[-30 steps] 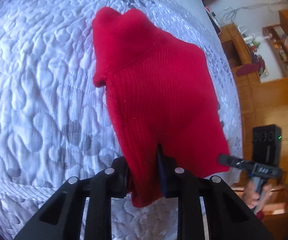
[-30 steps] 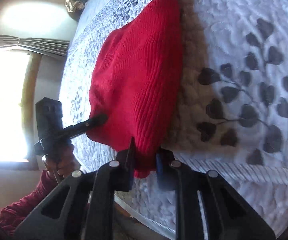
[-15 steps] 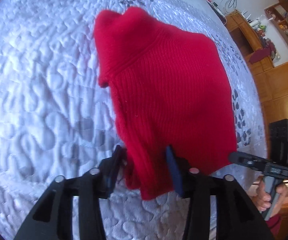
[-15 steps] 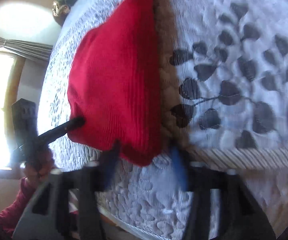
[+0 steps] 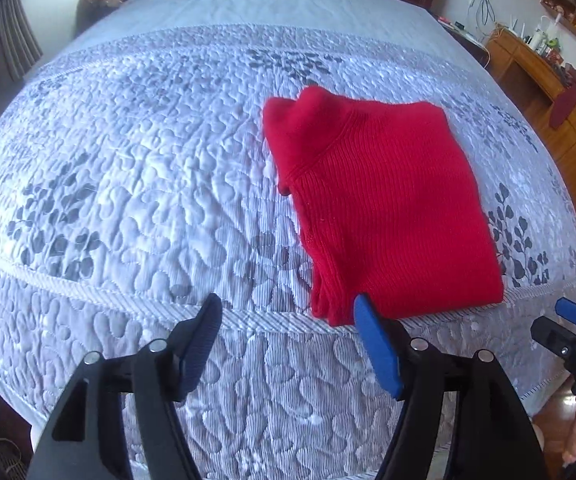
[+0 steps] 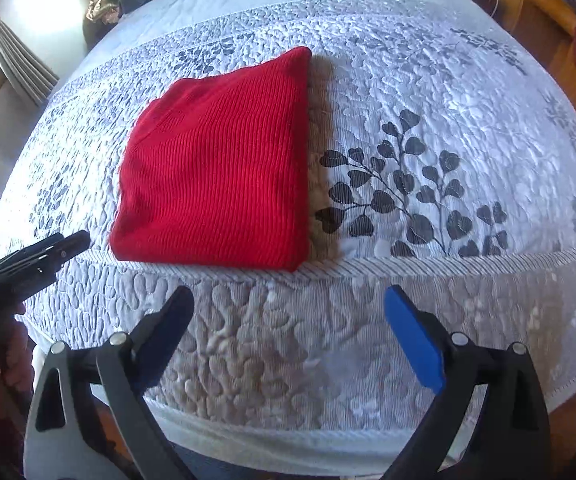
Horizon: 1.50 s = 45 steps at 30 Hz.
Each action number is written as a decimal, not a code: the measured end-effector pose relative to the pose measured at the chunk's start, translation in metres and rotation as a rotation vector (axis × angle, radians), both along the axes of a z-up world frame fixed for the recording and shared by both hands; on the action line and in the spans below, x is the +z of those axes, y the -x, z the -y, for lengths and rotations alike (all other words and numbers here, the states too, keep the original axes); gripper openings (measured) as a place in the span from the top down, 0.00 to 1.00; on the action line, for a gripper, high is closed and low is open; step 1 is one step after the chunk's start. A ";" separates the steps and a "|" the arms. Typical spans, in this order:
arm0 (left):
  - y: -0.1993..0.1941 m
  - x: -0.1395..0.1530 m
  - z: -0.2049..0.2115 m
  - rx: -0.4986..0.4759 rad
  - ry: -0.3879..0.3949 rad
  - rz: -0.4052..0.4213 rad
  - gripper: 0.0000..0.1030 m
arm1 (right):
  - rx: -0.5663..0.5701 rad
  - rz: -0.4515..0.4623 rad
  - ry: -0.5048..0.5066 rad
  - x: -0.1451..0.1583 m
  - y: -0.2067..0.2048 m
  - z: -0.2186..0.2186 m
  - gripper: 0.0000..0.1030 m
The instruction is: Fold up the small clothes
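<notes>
Both pairs of tongs have let go since a second ago: then each pinched a near corner of the red ribbed knitted jumper (image 5: 384, 208), and now they have backed off towards me and up, so far more of the bed shows. My left tongs (image 5: 288, 344) have just been opening and stand spread with nothing between the pads; their blue right pad sits just beside the jumper's near left corner in the picture, though I judge it is clear of the cloth. My right tongs (image 6: 288, 336) have also just been opening and are spread wider, empty, with bare quilt under them and the jumper's near edge a little beyond.

That jumper lies folded into a flat, roughly square packet on the white quilted bedspread with grey leaf print (image 5: 128, 200), its near edge along the woven band of the quilt, its collar at the far left.

It looks light, soft and floppy, with no stiffness of its own, so I expect it to sag and unfold if lifted by one point. The ribbed knit should grip well and nothing here is fragile. For another fold I would pinch all layers at the two near corners together, one per tongs.
</notes>
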State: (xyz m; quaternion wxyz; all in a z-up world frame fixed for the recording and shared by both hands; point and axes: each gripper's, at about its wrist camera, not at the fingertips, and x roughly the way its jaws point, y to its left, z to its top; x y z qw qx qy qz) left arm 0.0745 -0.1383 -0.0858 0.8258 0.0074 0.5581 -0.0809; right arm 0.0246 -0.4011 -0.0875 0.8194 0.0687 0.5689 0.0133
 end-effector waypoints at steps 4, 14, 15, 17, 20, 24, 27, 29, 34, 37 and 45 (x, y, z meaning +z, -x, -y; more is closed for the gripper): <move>0.013 0.014 0.000 -0.007 -0.023 0.027 0.33 | -0.014 0.005 0.060 0.012 0.006 -0.010 0.07; 0.038 0.050 -0.005 -0.006 -0.063 0.109 0.32 | -0.036 0.035 0.096 0.037 0.028 -0.018 0.06; 0.040 0.053 -0.006 -0.005 -0.067 0.115 0.32 | -0.042 0.038 0.096 0.040 0.029 -0.019 0.06; 0.044 0.061 -0.007 -0.008 -0.062 0.128 0.31 | -0.051 0.042 0.094 0.044 0.030 -0.021 0.06; 0.049 0.070 -0.006 -0.019 -0.065 0.147 0.31 | -0.052 0.049 0.091 0.049 0.031 -0.025 0.06; 0.056 0.080 -0.002 -0.041 -0.077 0.174 0.30 | -0.055 0.056 0.079 0.056 0.031 -0.030 0.06; 0.058 0.084 0.000 -0.052 -0.074 0.178 0.28 | -0.057 0.054 0.078 0.059 0.031 -0.033 0.05; 0.059 0.085 0.001 -0.055 -0.070 0.179 0.28 | -0.051 0.057 0.079 0.060 0.031 -0.036 0.05; 0.061 0.084 0.002 -0.050 -0.082 0.182 0.27 | -0.047 0.056 0.086 0.059 0.031 -0.038 0.05; 0.061 0.082 0.002 -0.050 -0.085 0.175 0.26 | -0.049 0.059 0.090 0.059 0.033 -0.038 0.05; 0.058 0.069 0.003 -0.049 -0.107 0.147 0.24 | -0.061 0.028 0.083 0.046 0.031 -0.032 0.05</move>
